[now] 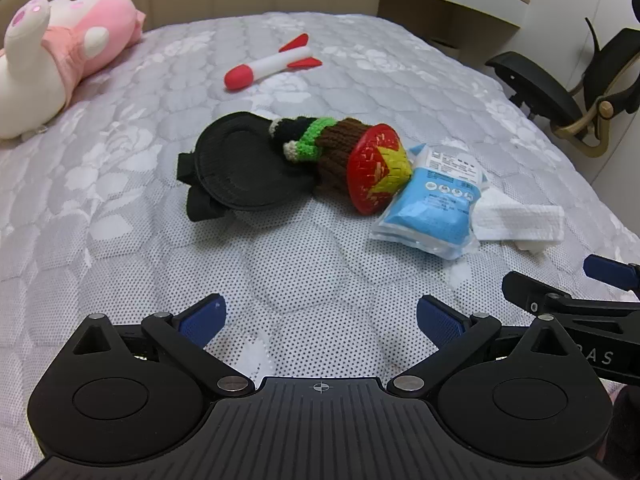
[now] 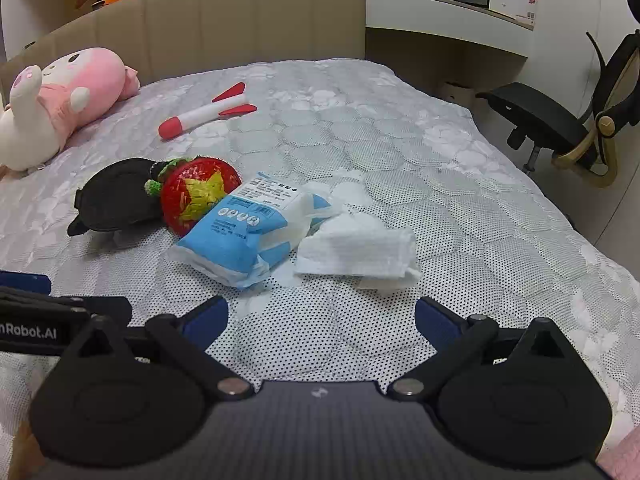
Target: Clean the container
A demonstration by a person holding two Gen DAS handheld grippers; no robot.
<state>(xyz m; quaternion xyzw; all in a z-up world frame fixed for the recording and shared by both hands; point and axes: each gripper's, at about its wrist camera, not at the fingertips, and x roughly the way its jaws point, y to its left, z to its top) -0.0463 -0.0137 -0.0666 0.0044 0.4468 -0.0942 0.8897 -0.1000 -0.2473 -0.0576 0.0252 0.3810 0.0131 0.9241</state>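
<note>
A red container with a yellow star [image 1: 378, 168] [image 2: 196, 194] lies on its side on the bed, a knitted brown, green and black sleeve [image 1: 320, 144] around it. A blue and white wipes packet [image 1: 434, 204] [image 2: 244, 226] leans against it. A folded white cloth [image 1: 518, 220] [image 2: 358, 254] lies right of the packet. My left gripper [image 1: 320, 320] is open and empty, low over the mattress, short of these things. My right gripper [image 2: 320, 320] is open and empty, just short of the cloth; its fingers [image 1: 608, 270] show at the right edge of the left wrist view.
A black round padded item [image 1: 240, 164] [image 2: 116, 196] lies left of the container. A red and white toy rocket [image 1: 272, 64] [image 2: 208, 112] and a pink plush toy [image 1: 60, 48] [image 2: 60, 100] lie further back. A black office chair [image 2: 560, 120] stands beside the bed's right edge.
</note>
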